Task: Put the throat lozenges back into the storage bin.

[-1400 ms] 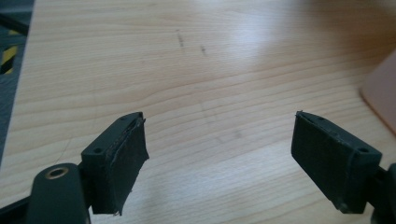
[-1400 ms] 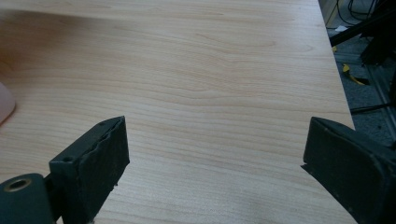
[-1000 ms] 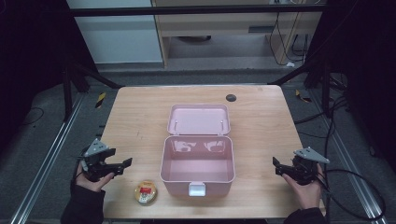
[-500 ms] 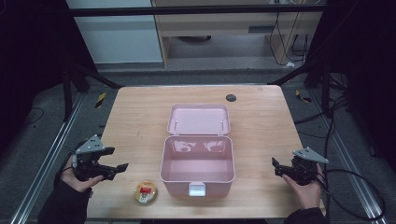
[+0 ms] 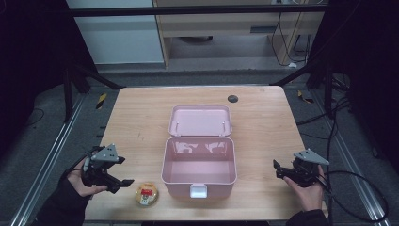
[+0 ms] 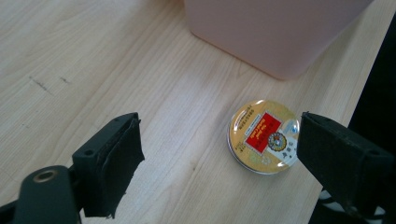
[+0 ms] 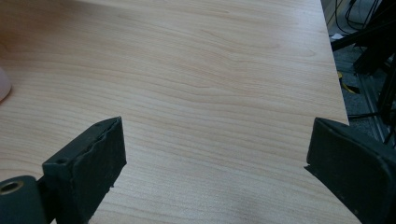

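A: Well, looks light, that small round tin (image 5: 147,194). Flat, hard, shiny on top.
B: Yes, and slippery too. Probably metal, so no squashing, no breaking.
A: Where now?
B: Lying flat on the worktop (image 5: 136,122), near the front edge, just beside the left front corner of the pink box (image 5: 174,186). Not touching it.
A: Best place to grab?
B: Across the round rim, one pad on each side. Not on the glossy top, too easy to slide off there. Low and level, since so thin.
A: And the left gripper (image 5: 126,171)?
B: At the left front of the worktop, just left of the tin. Jaws just been opening, wide apart now. From the left gripper view, tin ahead, sitting between the two pads, not pinched.
A: Wide enough?
B: Seems so, with a bit to spare.
A: And the right gripper (image 5: 278,170)?
B: Off to the right of the box, well away from the tin. Jaws wide as well, nothing between them but bare wood.
A: Anything in the box?
B: Nothing. Empty, clean pink floor. Lid (image 5: 200,121) open, tipped right back behind it. White latch (image 5: 198,190) hanging at the front.
A: Room for the tin?
B: Plenty. Deep walls though, so lift up high first, then down inside.
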A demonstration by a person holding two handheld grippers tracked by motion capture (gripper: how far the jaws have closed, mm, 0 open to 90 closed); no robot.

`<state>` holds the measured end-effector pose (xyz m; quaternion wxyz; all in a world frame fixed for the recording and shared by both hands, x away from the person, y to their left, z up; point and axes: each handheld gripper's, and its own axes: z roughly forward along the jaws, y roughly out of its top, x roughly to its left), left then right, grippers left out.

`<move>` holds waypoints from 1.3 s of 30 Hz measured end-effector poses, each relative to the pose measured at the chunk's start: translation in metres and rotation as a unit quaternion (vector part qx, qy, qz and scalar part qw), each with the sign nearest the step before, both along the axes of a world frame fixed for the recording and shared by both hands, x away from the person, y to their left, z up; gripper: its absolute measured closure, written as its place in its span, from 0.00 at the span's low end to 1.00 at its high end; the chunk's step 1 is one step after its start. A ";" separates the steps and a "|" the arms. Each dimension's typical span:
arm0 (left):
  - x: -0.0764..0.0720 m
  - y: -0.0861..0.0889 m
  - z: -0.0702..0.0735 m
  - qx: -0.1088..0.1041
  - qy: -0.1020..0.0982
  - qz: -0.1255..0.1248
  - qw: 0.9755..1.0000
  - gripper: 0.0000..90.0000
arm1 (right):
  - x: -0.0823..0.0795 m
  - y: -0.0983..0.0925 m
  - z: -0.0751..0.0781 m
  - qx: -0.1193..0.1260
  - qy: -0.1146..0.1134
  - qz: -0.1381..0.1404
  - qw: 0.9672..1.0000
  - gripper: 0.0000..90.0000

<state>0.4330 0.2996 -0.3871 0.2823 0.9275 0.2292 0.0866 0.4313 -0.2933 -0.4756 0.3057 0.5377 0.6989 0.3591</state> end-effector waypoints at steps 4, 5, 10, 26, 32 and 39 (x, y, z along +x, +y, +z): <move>-0.001 -0.007 -0.007 0.028 0.006 -0.021 0.999 0.13 | 0.000 0.001 -0.001 -0.003 0.003 0.002 1.000 0.05; -0.001 -0.009 -0.008 0.033 0.007 -0.025 0.999 0.13 | 0.000 0.001 -0.001 -0.004 0.002 0.003 1.000 0.05; 0.000 -0.018 -0.014 0.053 0.012 -0.038 0.998 0.10 | 0.001 0.001 -0.002 -0.009 0.004 0.007 1.000 0.05; -0.001 -0.041 -0.035 0.095 0.033 -0.082 0.992 0.08 | 0.001 0.002 -0.004 -0.011 0.008 0.011 1.000 0.05; -0.001 -0.049 -0.044 0.113 0.043 -0.100 0.988 0.07 | 0.001 0.003 -0.004 -0.013 0.011 0.013 1.000 0.05; -0.002 -0.055 -0.052 0.125 0.048 -0.111 0.985 0.07 | 0.001 0.003 -0.005 -0.016 0.014 0.015 1.000 0.05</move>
